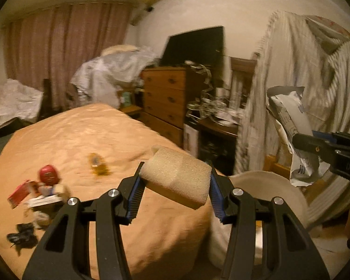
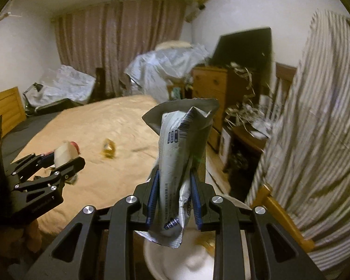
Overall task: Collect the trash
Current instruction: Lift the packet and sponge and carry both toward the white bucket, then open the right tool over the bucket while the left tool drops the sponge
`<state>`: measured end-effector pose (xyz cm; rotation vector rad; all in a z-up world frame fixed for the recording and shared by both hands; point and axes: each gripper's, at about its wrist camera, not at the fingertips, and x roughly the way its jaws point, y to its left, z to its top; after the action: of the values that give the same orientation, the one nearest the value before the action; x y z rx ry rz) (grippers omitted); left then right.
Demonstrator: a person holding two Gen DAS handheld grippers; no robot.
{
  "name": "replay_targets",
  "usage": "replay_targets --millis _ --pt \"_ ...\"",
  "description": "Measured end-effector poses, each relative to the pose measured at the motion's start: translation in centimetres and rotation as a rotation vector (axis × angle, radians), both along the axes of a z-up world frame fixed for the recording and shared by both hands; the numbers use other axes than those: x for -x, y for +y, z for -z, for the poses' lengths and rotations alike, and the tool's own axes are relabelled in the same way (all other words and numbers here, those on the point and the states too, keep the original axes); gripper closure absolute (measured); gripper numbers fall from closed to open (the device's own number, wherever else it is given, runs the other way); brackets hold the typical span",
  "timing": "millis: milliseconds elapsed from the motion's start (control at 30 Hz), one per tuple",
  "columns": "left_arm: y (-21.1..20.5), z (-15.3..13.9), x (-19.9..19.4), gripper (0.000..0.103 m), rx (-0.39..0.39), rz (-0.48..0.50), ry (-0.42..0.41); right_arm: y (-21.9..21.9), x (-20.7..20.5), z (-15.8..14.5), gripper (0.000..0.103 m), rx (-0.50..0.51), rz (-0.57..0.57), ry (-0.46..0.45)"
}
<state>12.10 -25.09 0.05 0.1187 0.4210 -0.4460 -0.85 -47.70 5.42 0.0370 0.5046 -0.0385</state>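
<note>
The foam block (image 1: 176,177) looks porous and rough, matt beige. The crumpled wrapper (image 2: 179,163) is thin foil-like plastic, silvery with a slight sheen and printed text. Both the left gripper (image 1: 175,184) and right gripper (image 2: 175,182) are matt black plastic with ribbed blue pads (image 1: 134,198) and shiny metal bolts. The bedspread (image 1: 81,144) is soft, matt orange cloth. The dresser (image 1: 165,95) is smooth varnished wood. The white bin (image 1: 280,186) seems smooth plastic.

Bin mouth: white bin (image 1: 263,182) open below my grippers.
Right flank: striped hanging cloth (image 2: 315,116) close.
Left: bed (image 1: 81,140) surface, scattered litter (image 1: 39,191).
</note>
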Motion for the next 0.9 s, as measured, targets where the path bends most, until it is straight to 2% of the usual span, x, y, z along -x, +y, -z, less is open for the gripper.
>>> replay_targets --millis 133,233,400,567,700,900 --pt "-3.7 0.9 -0.6 0.055 -0.02 0.087 0.045 -4.8 -0.3 0.9 0.076 -0.025 0.027 0.084" --pt "-6.0 1.9 -1.2 0.055 -0.03 0.154 0.102 -8.7 -1.1 2.3 0.076 -0.037 0.035 0.187" --pt "-9.7 4.8 -3.2 0.054 -0.063 0.264 0.25 -11.5 -3.1 5.0 0.076 -0.068 0.019 0.341" --pt "-11.7 7.2 -4.3 0.054 -0.114 0.289 0.311 -13.6 -5.1 8.3 0.076 -0.122 0.002 0.477" --pt "-12.1 8.2 -5.2 0.054 -0.128 0.282 0.328 -12.7 -5.4 10.4 0.076 -0.133 0.011 0.524" --pt "-12.1 8.5 -5.9 0.054 -0.139 0.281 0.336 -13.0 -4.7 11.1 0.076 -0.159 0.027 0.531"
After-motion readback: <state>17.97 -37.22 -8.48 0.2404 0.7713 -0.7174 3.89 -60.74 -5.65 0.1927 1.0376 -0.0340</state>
